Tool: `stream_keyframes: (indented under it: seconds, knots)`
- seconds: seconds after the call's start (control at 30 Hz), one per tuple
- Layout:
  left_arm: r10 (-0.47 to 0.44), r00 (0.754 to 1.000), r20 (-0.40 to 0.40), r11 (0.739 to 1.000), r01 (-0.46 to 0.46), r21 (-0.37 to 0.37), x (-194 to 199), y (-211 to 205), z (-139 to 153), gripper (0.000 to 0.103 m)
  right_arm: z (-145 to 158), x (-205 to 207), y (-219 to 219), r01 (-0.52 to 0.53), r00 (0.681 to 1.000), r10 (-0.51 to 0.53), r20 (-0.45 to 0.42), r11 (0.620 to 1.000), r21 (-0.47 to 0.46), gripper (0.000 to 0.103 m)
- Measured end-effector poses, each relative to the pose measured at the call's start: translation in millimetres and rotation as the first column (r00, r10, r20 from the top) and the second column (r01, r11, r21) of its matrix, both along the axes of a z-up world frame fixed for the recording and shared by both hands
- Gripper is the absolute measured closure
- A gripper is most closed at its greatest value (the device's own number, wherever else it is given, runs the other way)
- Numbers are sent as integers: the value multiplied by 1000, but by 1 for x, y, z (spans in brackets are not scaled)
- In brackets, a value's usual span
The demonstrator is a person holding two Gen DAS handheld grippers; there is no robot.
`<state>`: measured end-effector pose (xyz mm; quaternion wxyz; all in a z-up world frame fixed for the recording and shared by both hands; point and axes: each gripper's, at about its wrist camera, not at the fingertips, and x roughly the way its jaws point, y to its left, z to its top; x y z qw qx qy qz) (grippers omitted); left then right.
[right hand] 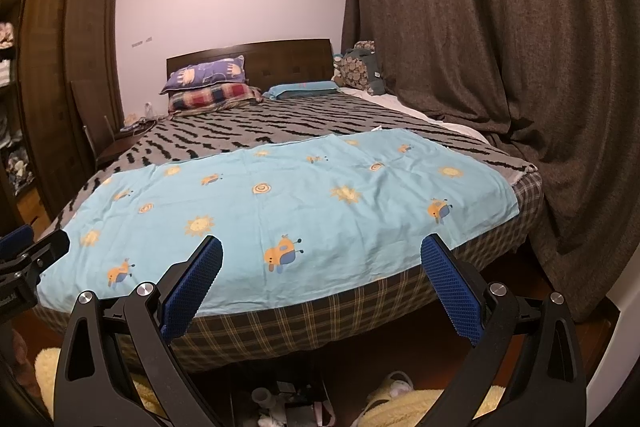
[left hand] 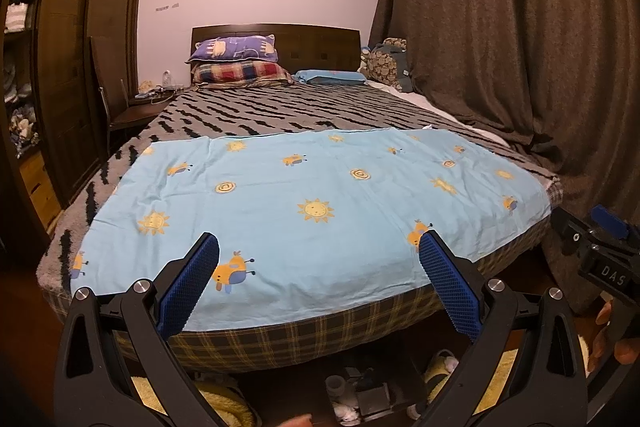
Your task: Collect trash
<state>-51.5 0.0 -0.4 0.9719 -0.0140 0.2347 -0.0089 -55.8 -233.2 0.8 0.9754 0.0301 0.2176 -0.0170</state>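
Light-blue cotton printed with suns, spirals and cartoon snails covers the foot of a bed [left hand: 256, 107], where a sheet [left hand: 304, 195] is spread flat over a grey blanket with black zigzags [left hand: 280, 111]. Both hand-held grippers are held side by side just short of the bed's near edge, above the floor. The left gripper [left hand: 318, 247] is seen with its blue-padded fingers [left hand: 188, 287] spread wide and nothing between them; the right gripper [right hand: 320, 249] is likewise held wide apart and unloaded. The trash is found low in both views: a small clutter of crumpled white tissue [left hand: 346, 411] and what looks like a small cup [left hand: 335, 385] lies on the dark floor under the plaid bed skirt [left hand: 304, 335], below and between the fingers of each gripper, well apart from them. Yellow fluffy slippers [right hand: 400, 407] are seen beside the clutter. Stacked pillows [left hand: 240, 63] rest against the wooden headboard [left hand: 320, 43], and dark curtains [left hand: 500, 27] hang along the right.
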Motion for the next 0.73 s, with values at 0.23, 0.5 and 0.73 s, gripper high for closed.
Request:
stream_keyframes:
  seconds: [0.23, 0.5, 0.73]
  knots:
    - [20, 1000, 3, 1000, -20, 11, -1, -1, 0, 8, 0, 1, -2, 1, 1000, -1, -2, 1000, 3, 3]
    - [22, 1000, -6, 1000, -22, 8, 0, -2, -1, 8, -1, 0, -2, 3, 1000, -3, -7, 1000, 6, 3]
    - [14, 1000, -9, 1000, -14, -10, 1, 0, -1, 8, -2, 1, 0, 1, 1000, -1, -8, 1000, 6, 3]
